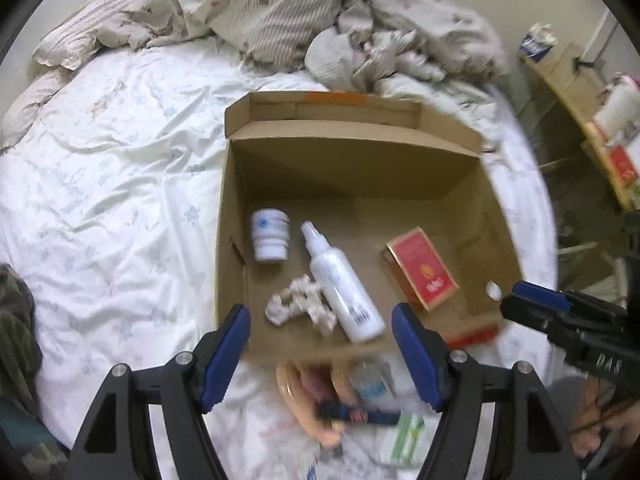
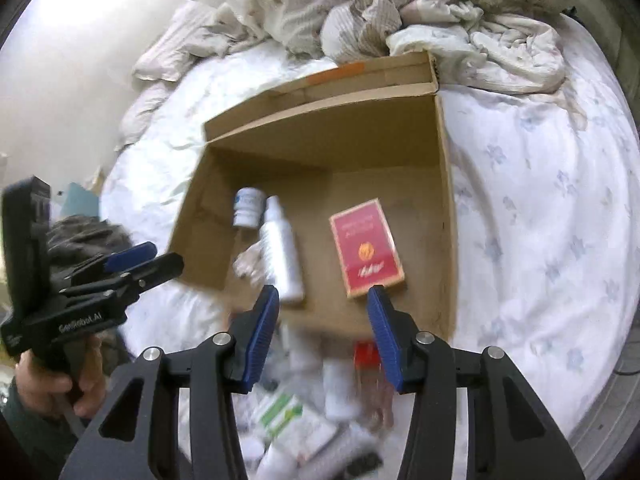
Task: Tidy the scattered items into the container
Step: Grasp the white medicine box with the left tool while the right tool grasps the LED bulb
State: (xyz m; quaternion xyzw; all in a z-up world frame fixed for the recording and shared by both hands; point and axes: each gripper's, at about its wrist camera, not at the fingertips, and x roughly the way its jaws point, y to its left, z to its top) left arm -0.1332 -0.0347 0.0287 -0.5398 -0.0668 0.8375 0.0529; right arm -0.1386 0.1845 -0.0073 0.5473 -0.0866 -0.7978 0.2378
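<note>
An open cardboard box (image 1: 232,216) lies on the bed. Inside it are a white jar (image 1: 271,236), a white spray bottle (image 1: 340,284), a crumpled white piece (image 1: 300,306) and a red box (image 1: 422,268). My left gripper (image 1: 322,320) hangs open and empty over the box's near wall. My right gripper (image 2: 323,298) is also open and empty, its fingertips just short of the red box (image 2: 366,248) and the spray bottle (image 2: 280,252). In front of the box lie blurred loose items: a peach hoop (image 1: 288,388), a small bottle (image 1: 372,380) and a green-white packet (image 2: 288,412).
Rumpled bedding (image 1: 280,8) is heaped behind the box, on a white flowered sheet (image 1: 100,184). A cluttered shelf (image 1: 600,120) stands right of the bed. A dark garment (image 1: 16,320) lies at the left edge. A person's hand (image 2: 80,380) holds the left gripper (image 2: 160,258).
</note>
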